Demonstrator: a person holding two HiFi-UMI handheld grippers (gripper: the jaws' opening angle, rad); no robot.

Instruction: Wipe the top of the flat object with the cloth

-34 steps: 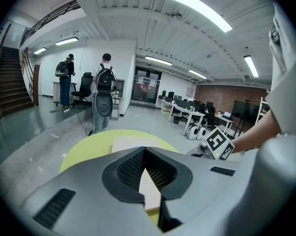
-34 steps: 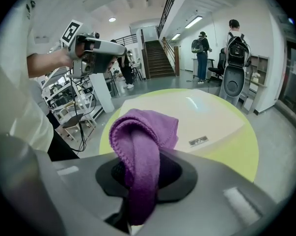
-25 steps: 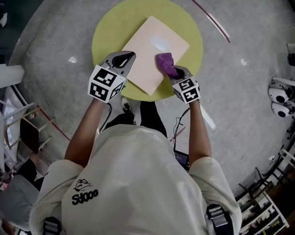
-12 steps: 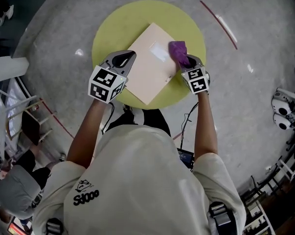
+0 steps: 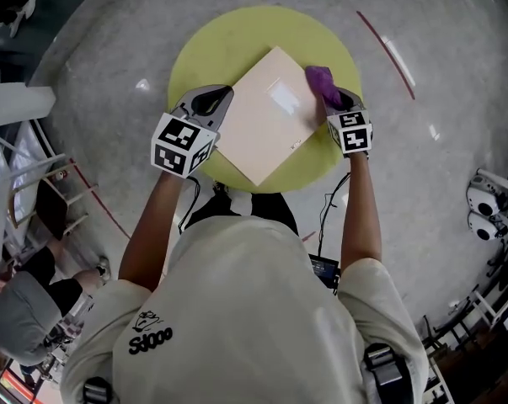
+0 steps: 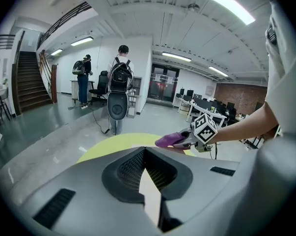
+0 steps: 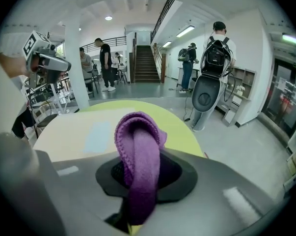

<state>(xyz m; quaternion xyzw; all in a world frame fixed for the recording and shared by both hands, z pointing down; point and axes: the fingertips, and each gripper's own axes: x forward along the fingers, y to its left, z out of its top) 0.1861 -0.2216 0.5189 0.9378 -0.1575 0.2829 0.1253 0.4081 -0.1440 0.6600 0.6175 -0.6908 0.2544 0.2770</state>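
Fingers of the left gripper are closed, in the head view, on the left edge of a thin pale beige rectangular board lying on a round yellow-green table; a soft purple knitted cloth is held at its far right edge by the right gripper. In the left gripper view, the board is pinched between the jaws. In the right gripper view, the cloth is clamped as a folded wad. The board is judged stiff, light and apt to slide, so an edge hold suits it.
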